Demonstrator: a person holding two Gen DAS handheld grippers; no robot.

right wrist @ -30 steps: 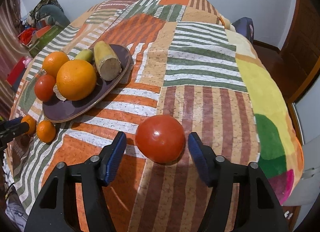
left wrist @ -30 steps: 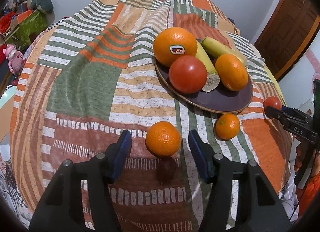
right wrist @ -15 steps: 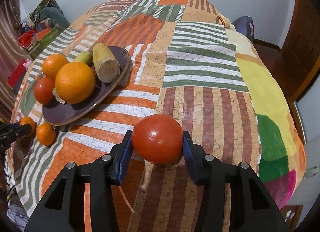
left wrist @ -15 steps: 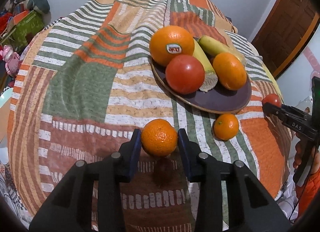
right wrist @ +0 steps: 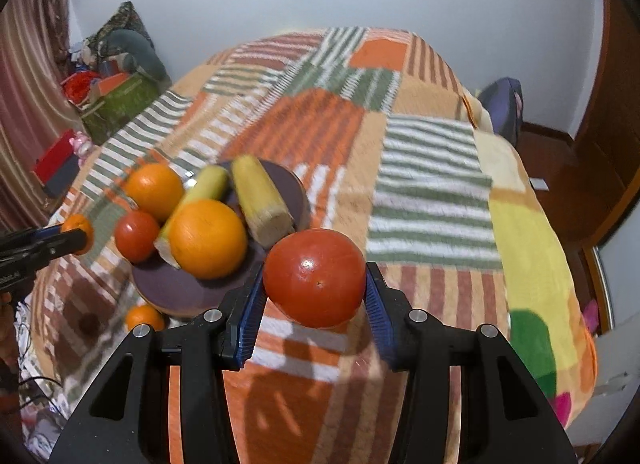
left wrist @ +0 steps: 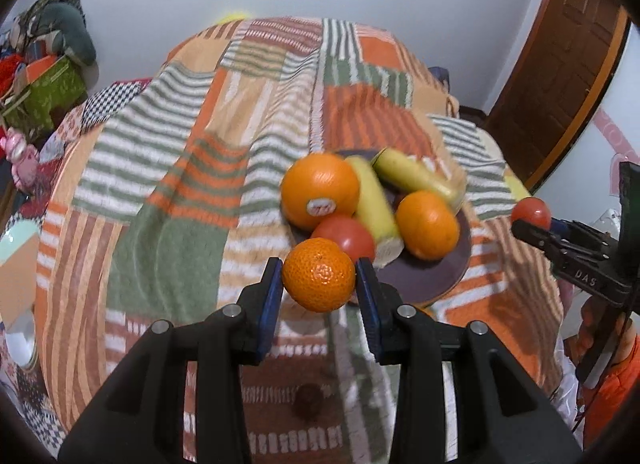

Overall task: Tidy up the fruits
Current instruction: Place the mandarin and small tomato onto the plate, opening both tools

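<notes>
- The left gripper pinched a mandarin between its blue fingers, clear above the patchwork bedspread; a dark round shadow lay on the cloth below it.
- The right gripper clamped a tomato between both fingers, likewise raised above the bedspread, just beside the near rim of the plate.
- Hidden or unclear: the mandarin covered the near rim of the plate in the left view, and part of a second tomato behind it. Motion blur softened the plate's contents in both views. A second small mandarin lay on the cloth against the plate's near edge, partly cut off by it; in the left view only a sliver showed behind the right finger.
- On the plate sat a large stickered orange, a smaller orange and two bananas. The label on the sticker could not be read.
- Edges and room: the plate lay towards the right side of the bed. Broad bare bedspread stretched left of and beyond the plate in the left view, and right of it in the right view, where the cover fell away at the bed's edge.
- Orientation: each banana's long axis ran from the plate's far side towards the cameras, cut ends nearest in the right view. The held fruits were round, without a clear long axis.
</notes>
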